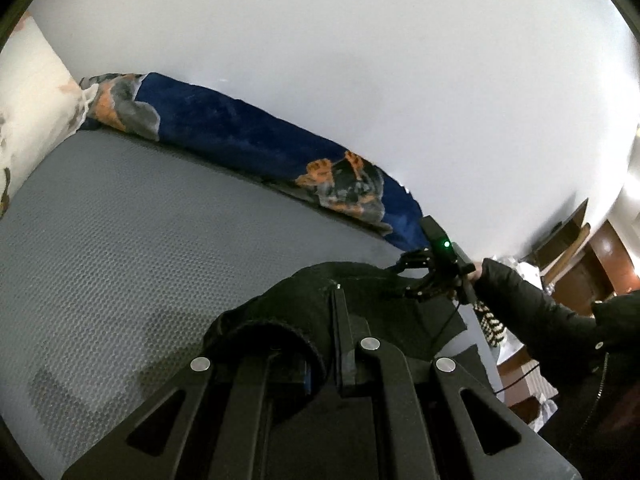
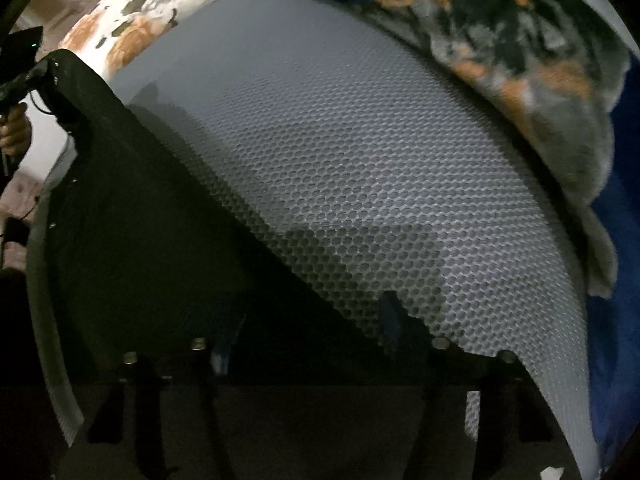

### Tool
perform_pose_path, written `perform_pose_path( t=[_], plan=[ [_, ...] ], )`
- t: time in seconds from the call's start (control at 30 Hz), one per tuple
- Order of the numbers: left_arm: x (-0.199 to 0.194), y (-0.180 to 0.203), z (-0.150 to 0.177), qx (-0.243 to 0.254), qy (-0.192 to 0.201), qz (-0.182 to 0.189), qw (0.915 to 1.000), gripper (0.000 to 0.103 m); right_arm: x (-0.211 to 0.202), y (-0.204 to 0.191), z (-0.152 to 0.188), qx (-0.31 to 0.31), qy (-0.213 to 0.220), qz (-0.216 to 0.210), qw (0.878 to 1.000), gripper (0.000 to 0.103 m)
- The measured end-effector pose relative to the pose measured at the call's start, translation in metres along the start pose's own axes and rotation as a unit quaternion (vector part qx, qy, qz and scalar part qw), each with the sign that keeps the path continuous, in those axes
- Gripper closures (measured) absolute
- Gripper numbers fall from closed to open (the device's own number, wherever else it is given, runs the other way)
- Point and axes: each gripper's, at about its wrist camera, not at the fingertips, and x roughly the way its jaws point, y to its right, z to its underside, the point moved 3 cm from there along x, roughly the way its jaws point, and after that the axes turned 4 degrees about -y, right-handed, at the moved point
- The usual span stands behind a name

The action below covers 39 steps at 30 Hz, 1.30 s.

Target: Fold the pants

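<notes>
Black pants [image 1: 360,300] hang stretched between my two grippers above a grey honeycomb mattress [image 1: 140,248]. My left gripper [image 1: 320,320] is shut on one end of the pants, whose thick hem bunches over its fingers. My right gripper [image 1: 416,276] shows in the left wrist view at the far end of the cloth, closed on it. In the right wrist view the pants [image 2: 140,200] fill the lower left as a dark sheet running up to the left gripper [image 2: 44,76]. The right gripper's own fingers are hidden in dark cloth.
A blue blanket with orange and grey print [image 1: 248,140] lies along the mattress's far edge by a white wall [image 1: 360,60]. A white floral pillow [image 1: 28,96] sits at the left. Wooden furniture [image 1: 580,248] stands to the right. The person's black sleeve [image 1: 532,304] reaches in.
</notes>
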Motion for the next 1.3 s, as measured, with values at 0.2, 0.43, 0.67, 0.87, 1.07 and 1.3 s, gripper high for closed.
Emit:
perform_pose_path(
  t=[0.2, 0.43, 0.67, 0.87, 1.07, 1.3],
  plan=[
    [0.006, -0.002, -0.006, -0.001, -0.005, -0.015, 0.9999, 0.096, -0.003, 0.009, 0.015, -0.005, -0.015, 0.001, 1.0, 0.072],
    [0.011, -0.013, -0.008, -0.011, -0.01, -0.019, 0.9997, 0.096, -0.005, 0.007, 0.03, 0.024, -0.014, 0.062, 0.998, 0.082],
    [0.016, -0.018, -0.009, 0.003, -0.016, -0.052, 0.9985, 0.096, -0.027, -0.029, 0.047, 0.076, 0.042, 0.172, 0.981, 0.094],
    [0.003, -0.009, -0.004, 0.037, -0.024, -0.058, 0.9973, 0.096, -0.07, -0.081, 0.08, 0.119, 0.088, 0.249, 0.957, 0.095],
    [-0.023, 0.0, 0.015, 0.062, -0.031, -0.043, 0.9967, 0.096, -0.108, -0.135, 0.107, 0.164, 0.124, 0.279, 0.938, 0.095],
    [-0.052, 0.002, 0.067, 0.092, -0.075, -0.02, 0.9928, 0.094, -0.098, -0.209, 0.171, 0.224, 0.132, 0.253, 0.932, 0.095]
  ],
)
